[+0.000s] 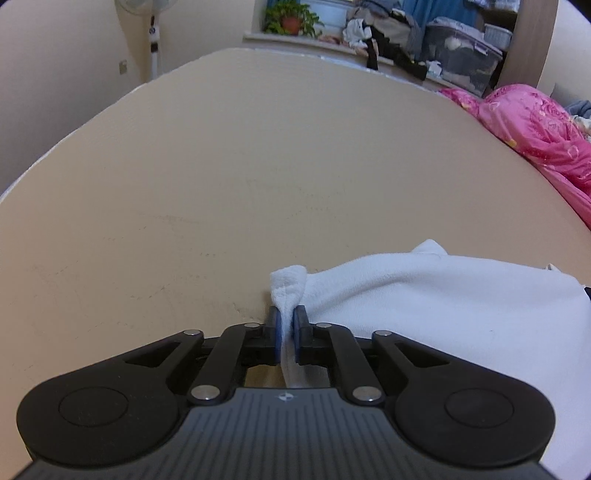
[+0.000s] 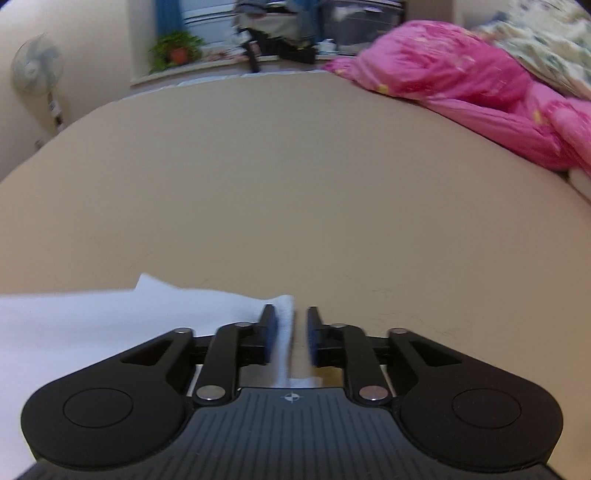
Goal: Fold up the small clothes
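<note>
Nearest the left wrist camera, the left gripper (image 1: 287,325) has its fingers (image 1: 274,334) close together with a bunched corner of the white garment (image 1: 424,295) between them; the blue pads sit against the cloth on both sides, and a tuft of it pokes up past the tips. From that pinch the garment spreads off to the right, lying flat on the tan bed surface (image 1: 258,166).

On the right wrist view, the right gripper (image 2: 290,326) stands a little wider apart. A strip of the white garment (image 2: 110,314) rests against the left finger (image 2: 267,332), while a clear gap shows between the cloth and the other finger, so the pads are not pressing on it. From there the cloth runs away to the left over the bed surface (image 2: 295,184).

Farther out, a pink quilt (image 1: 535,129) is heaped along the right side of the bed. Beyond the far edge a potted plant (image 1: 290,18) stands on a ledge beside piled clothes and a plastic storage box (image 1: 461,55). A standing fan (image 2: 35,70) is by the wall on the left.
</note>
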`<state>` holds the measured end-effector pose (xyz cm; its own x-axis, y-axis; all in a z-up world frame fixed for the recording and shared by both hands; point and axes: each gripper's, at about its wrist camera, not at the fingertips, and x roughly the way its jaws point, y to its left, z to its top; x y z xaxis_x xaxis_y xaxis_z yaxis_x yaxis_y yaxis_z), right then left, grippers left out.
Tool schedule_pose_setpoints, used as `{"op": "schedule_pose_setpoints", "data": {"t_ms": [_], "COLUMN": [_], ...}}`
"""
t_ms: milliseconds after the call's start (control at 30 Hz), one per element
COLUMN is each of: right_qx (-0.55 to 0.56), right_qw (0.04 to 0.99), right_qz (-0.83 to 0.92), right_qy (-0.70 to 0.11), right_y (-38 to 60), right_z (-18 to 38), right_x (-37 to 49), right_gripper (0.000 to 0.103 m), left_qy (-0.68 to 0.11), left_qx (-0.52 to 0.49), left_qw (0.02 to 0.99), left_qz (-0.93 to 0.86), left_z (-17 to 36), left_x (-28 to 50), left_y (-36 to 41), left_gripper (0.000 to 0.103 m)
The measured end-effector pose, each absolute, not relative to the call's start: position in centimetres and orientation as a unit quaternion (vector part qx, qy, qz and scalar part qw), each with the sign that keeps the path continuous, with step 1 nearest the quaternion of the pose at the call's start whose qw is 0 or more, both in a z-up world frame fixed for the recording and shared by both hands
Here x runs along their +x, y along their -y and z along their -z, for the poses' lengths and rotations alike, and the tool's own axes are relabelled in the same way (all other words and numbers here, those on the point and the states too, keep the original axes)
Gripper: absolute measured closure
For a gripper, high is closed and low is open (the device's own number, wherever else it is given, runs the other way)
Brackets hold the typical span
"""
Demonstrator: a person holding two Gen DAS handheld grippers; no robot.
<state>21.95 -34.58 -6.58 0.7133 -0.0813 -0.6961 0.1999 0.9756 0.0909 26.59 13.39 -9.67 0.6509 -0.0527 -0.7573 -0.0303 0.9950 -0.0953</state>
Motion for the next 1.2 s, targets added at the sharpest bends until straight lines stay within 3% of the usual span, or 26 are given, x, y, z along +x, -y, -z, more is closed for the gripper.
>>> {"op": "schedule_pose_setpoints", "data": {"t_ms": [100, 200, 300, 367, 500, 700, 900, 1067, 1167, 1200], "right_qx": [0.125, 0.156, 0.185, 0.187, 0.194, 0.215, 0.165, 0.151, 0.133, 0.130], "right_qw": [0.915, 0.912, 0.917, 0.923, 0.923, 0.882, 0.865, 0.854, 0.849, 0.848], "right_qz": [0.085, 0.115, 0.108, 0.085, 0.031, 0.002, -0.016, -0.018, -0.012, -0.010], "right_qy": [-0.373, -0.362, -0.337, -0.325, -0.332, -0.420, -0.474, -0.498, -0.511, -0.514], "right_y": [36.3, 38.2, 39.3, 39.2, 38.6, 38.2, 37.8, 36.8, 36.2, 36.2], "right_z": [5.2, 2.2, -1.1, -3.0, -3.7, 0.7, 2.9, 4.1, 4.5, 4.6], "right_x": [20.6, 18.4, 15.1, 12.5, 7.6, 4.3, 4.4, 3.9, 3.3, 3.3], "right_gripper": [0.071, 0.069, 0.066, 0.058, 0.047, 0.047, 0.046, 0.046, 0.046, 0.046], "left_qy": [-0.406, -0.386, -0.420, -0.425, -0.419, -0.510, -0.522, -0.541, -0.548, -0.550], "left_qx": [-0.054, -0.097, -0.130, -0.115, -0.104, -0.120, -0.163, -0.164, -0.137, -0.132], "left_qw": [0.912, 0.917, 0.898, 0.898, 0.901, 0.852, 0.836, 0.823, 0.823, 0.822], "left_qz": [-0.005, 0.002, -0.008, 0.000, 0.035, -0.005, 0.037, 0.059, 0.060, 0.062], "left_z": [7.6, 4.3, 1.9, 0.5, -0.6, 5.0, 6.0, 6.7, 7.5, 7.8], "left_x": [25.7, 23.9, 21.9, 19.7, 14.7, 10.3, 10.3, 10.4, 11.2, 11.2], "left_y": [-14.0, -15.4, -16.7, -16.8, -16.7, -16.6, -17.2, -16.4, -15.3, -14.8], "left_gripper": [0.070, 0.064, 0.064, 0.064, 0.048, 0.049, 0.042, 0.042, 0.043, 0.049]}}
